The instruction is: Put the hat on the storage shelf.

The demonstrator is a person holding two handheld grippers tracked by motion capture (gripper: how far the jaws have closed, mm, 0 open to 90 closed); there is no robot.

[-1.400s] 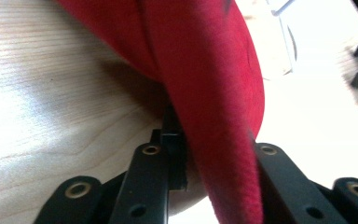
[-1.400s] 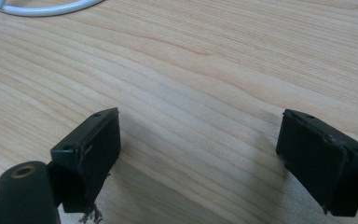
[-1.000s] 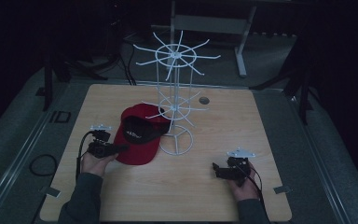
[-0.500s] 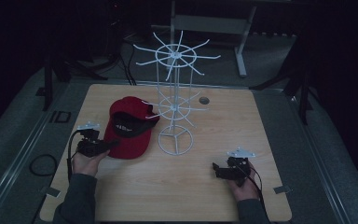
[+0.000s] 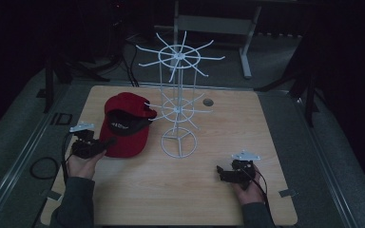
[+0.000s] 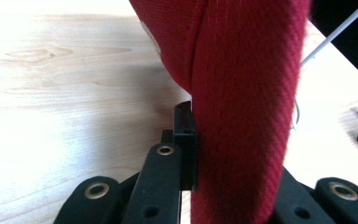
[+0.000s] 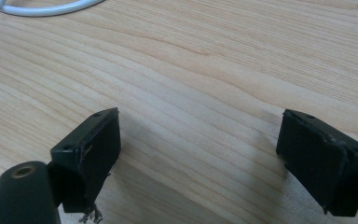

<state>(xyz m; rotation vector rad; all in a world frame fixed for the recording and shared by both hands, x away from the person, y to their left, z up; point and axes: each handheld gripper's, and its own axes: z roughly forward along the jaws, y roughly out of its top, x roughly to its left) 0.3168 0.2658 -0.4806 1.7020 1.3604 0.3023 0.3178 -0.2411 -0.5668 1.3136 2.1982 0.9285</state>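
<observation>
A red cap [image 5: 126, 126] with a dark inside is at the table's left, its brim pointing toward the person. My left gripper [image 5: 105, 142] is shut on the brim's edge. In the left gripper view the red cloth [image 6: 242, 93] stands between the jaws and hides the right one. The cap's back edge lies close to a prong of the white wire rack [image 5: 178, 114]; I cannot tell whether they touch. My right gripper [image 5: 221, 173] rests low at the front right, open, with bare wood between its fingers [image 7: 93, 149].
The rack stands mid-table on a ring base [image 7: 42, 7], with prongs sticking out at two levels. A round hole [image 5: 208, 102] is in the wooden table [image 5: 171, 204] behind it. Cables trail off the left edge. Dark floor and stand legs surround the table.
My left gripper has moved left with the cap, drawing it away from the rack's base. The right gripper has stayed where it was.
</observation>
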